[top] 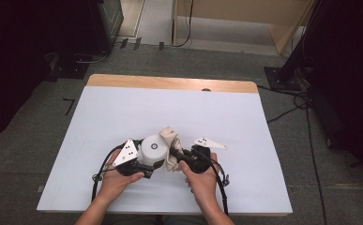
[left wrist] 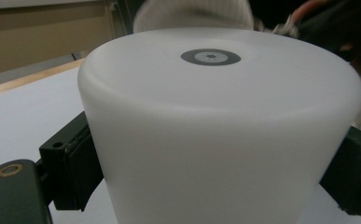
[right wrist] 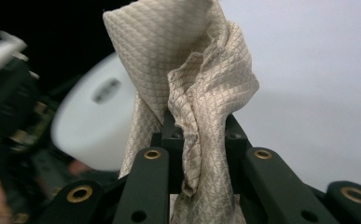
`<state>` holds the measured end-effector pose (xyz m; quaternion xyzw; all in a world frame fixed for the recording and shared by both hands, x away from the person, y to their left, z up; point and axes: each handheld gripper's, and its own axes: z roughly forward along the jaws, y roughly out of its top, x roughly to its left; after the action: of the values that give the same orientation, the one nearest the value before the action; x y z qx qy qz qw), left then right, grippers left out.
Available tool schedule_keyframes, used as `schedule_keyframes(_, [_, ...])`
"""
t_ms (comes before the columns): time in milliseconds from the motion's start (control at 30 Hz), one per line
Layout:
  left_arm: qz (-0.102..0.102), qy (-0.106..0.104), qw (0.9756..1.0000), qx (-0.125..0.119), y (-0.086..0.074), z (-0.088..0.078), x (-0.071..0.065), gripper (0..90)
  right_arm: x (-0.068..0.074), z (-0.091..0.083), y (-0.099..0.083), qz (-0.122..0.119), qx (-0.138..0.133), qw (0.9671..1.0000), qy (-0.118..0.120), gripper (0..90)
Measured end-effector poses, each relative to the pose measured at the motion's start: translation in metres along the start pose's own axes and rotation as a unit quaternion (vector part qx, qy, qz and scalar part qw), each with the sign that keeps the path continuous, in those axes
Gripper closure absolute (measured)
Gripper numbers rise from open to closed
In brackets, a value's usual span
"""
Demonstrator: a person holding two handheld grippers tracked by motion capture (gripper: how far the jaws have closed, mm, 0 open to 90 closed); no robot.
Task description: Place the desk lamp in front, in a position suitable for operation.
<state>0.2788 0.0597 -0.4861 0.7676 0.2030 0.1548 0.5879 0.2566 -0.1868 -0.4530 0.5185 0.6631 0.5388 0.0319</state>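
Note:
A white plastic cup (top: 153,149) stands near the front of the white table (top: 123,112), its flat top bearing a grey ring. My left gripper (top: 147,165) is shut on the cup, and the pads (left wrist: 78,168) press its sides in the left gripper view, where the cup (left wrist: 215,130) looms large. A crumpled beige quilted cloth (top: 172,140) rests against the cup's right side. My right gripper (top: 176,153) is shut on that cloth. In the right gripper view the cloth (right wrist: 192,70) rises from between the closed jaws of the right gripper (right wrist: 199,135), with the cup (right wrist: 99,126) blurred to its left.
A person's hands (top: 202,180) hold both grippers at the table's front edge. A bare wooden strip (top: 170,83) runs along the far edge. Cables (top: 291,110) lie on the floor to the right, beside a black stand base (top: 282,77).

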Motion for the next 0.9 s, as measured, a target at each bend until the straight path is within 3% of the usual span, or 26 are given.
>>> schedule_keyframes(267, [0.0,0.002,1.0,-0.001,0.0,0.0,-0.001,8.6,-0.025,0.025,-0.023,0.025,0.06,0.9977,-0.02,77.5])
schedule_keyframes(433, [0.001,0.009,1.0,0.003,0.001,0.0,-0.002,8.6,-0.03,0.027,-0.024,0.035,0.064,0.9971,-0.019,76.8])
schedule_keyframes(533, [-0.007,0.031,0.9994,0.012,0.004,-0.001,-0.006,8.4,-0.031,0.025,-0.022,0.038,0.061,0.9971,-0.024,76.8])
schedule_keyframes(633, [-0.017,0.035,0.9992,0.011,0.006,-0.004,-0.008,7.5,-0.034,0.024,-0.021,0.039,0.057,0.9973,-0.026,76.8])
schedule_keyframes(700, [-0.022,0.05,0.9984,0.013,0.009,-0.007,-0.009,4.4,-0.035,0.023,-0.02,0.042,0.055,0.9972,-0.03,76.9])
schedule_keyframes(900, [-0.028,0.108,0.9937,0.011,0.014,-0.012,-0.025,0.7,-0.04,0.019,-0.017,0.046,0.047,0.9972,-0.035,77.0])
